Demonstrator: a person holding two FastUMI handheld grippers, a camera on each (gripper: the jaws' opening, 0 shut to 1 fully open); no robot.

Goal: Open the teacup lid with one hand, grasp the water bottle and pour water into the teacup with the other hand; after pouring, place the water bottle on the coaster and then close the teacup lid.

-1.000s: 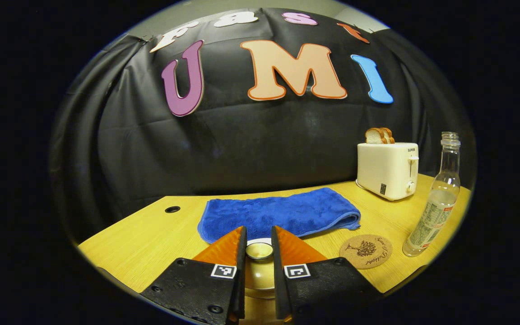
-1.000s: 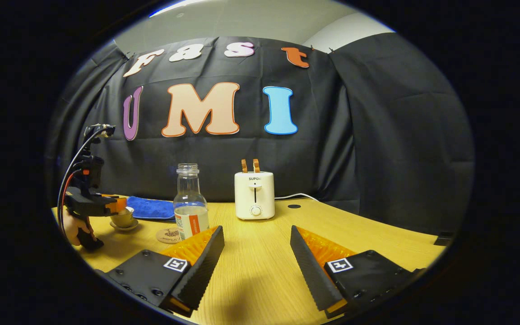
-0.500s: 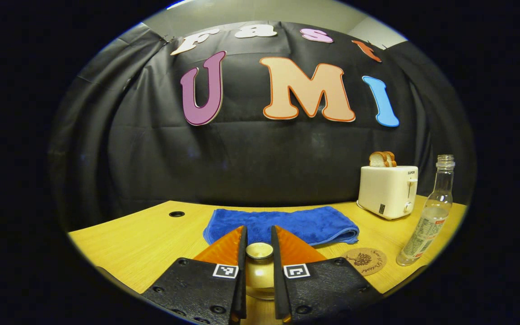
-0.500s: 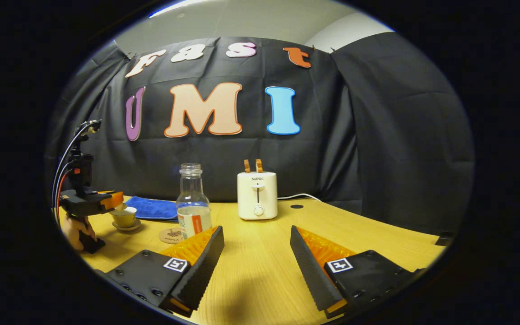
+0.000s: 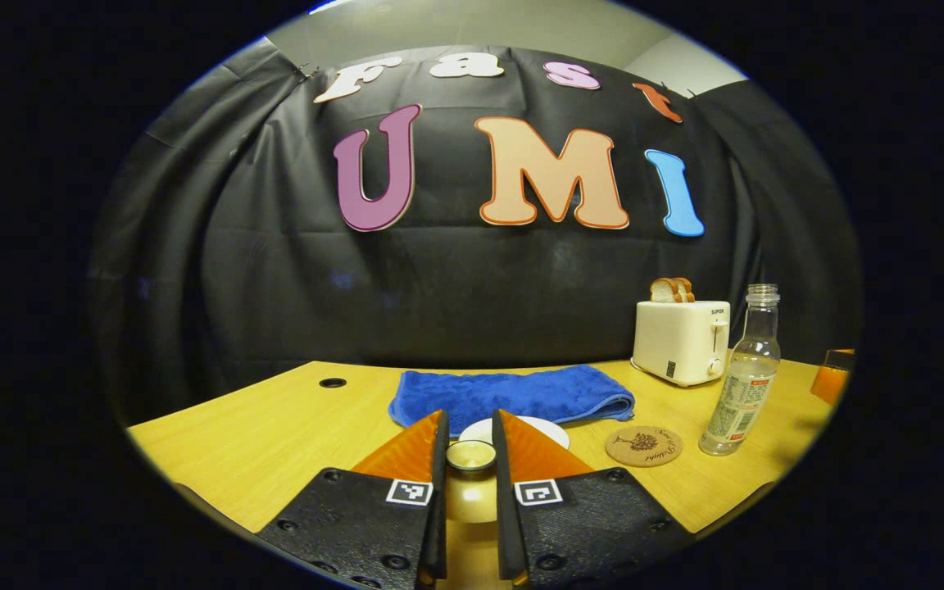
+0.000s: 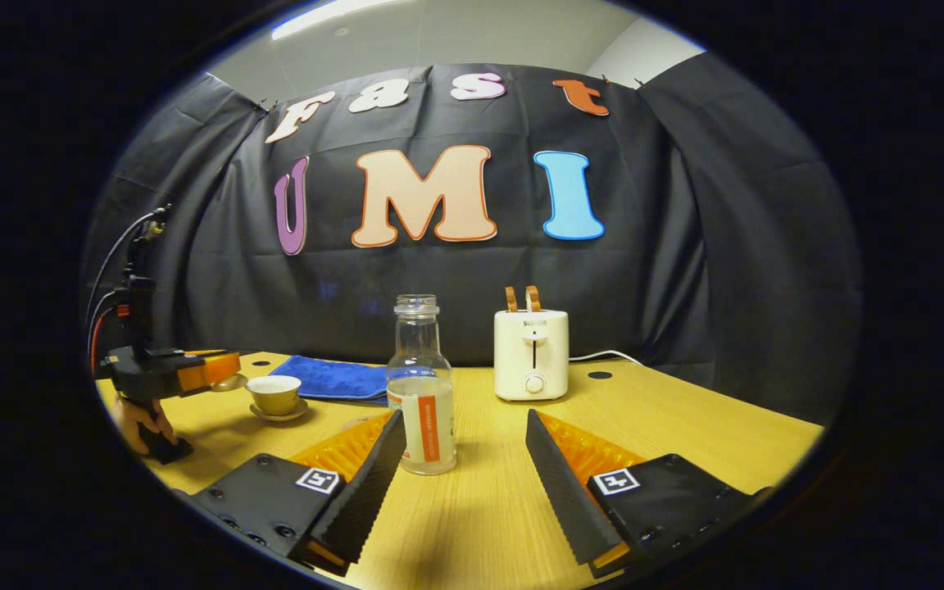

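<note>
My left gripper [image 5: 470, 419] is shut on the knob of the teacup lid [image 5: 470, 456], holding it above the table. Just past its fingertips lies the pale round top of the teacup [image 5: 533, 428]. In the right gripper view the uncovered teacup [image 6: 274, 394] stands on its saucer, and the left gripper [image 6: 222, 373] hovers beside it with the lid, a hand [image 6: 140, 418] on its handle. The clear water bottle [image 6: 423, 393], uncapped and part full, stands upright just ahead of my open right gripper [image 6: 465, 419], near its left finger. The cork coaster [image 5: 644, 445] lies next to the bottle [image 5: 741, 385].
A folded blue towel [image 5: 513, 393] lies behind the cup. A white toaster [image 6: 531, 354] with bread slices stands at the back, its cord trailing right. The wooden table [image 6: 685, 426] has a cable hole [image 5: 332, 383] at the far left.
The left gripper has lifted the lid off the teacup and drawn it aside, leaving the cup uncovered. The right gripper has moved closer to the bottle, still open.
</note>
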